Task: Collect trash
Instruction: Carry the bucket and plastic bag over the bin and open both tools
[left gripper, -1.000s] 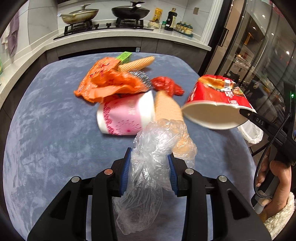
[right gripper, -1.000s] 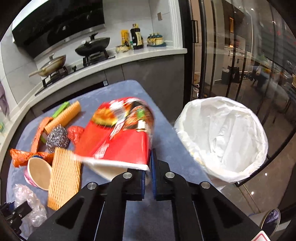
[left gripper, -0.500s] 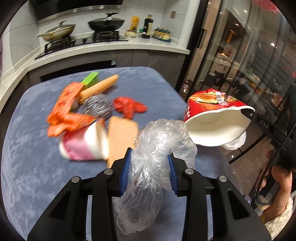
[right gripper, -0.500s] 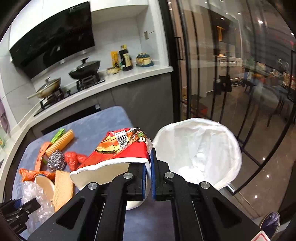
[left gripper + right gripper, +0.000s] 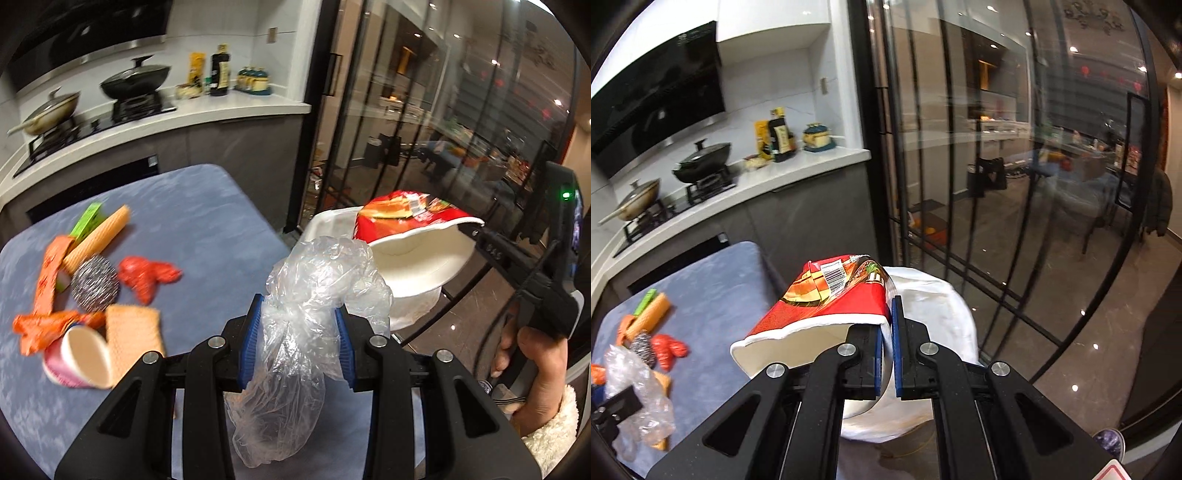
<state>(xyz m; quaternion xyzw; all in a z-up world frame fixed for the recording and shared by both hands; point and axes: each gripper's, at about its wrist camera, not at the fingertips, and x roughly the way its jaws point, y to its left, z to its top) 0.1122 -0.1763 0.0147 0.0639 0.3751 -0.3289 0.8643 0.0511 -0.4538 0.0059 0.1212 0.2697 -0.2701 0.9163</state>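
Observation:
My left gripper [image 5: 297, 341] is shut on a crumpled clear plastic bag [image 5: 306, 295] and holds it above the table's right edge. My right gripper [image 5: 885, 332] is shut on the rim of a red instant-noodle cup [image 5: 827, 306], tilted over the white-lined trash bin [image 5: 934, 325]. The cup [image 5: 410, 236] and the bin [image 5: 328, 225] also show in the left wrist view, to the right of the bag. The bag also shows in the right wrist view [image 5: 635, 387].
On the blue table [image 5: 207, 214] lie a steel scourer [image 5: 95, 288], a red wrapper [image 5: 147, 277], orange wrappers [image 5: 48, 280], a wafer [image 5: 133, 336], a pink paper cup [image 5: 79, 358] and a cone [image 5: 99, 236]. A counter with pans stands behind. Glass doors are at the right.
Both grippers have swung right toward the bin with their loads. The noodle cup now hangs over the bin's opening, and the table items have slid left in view.

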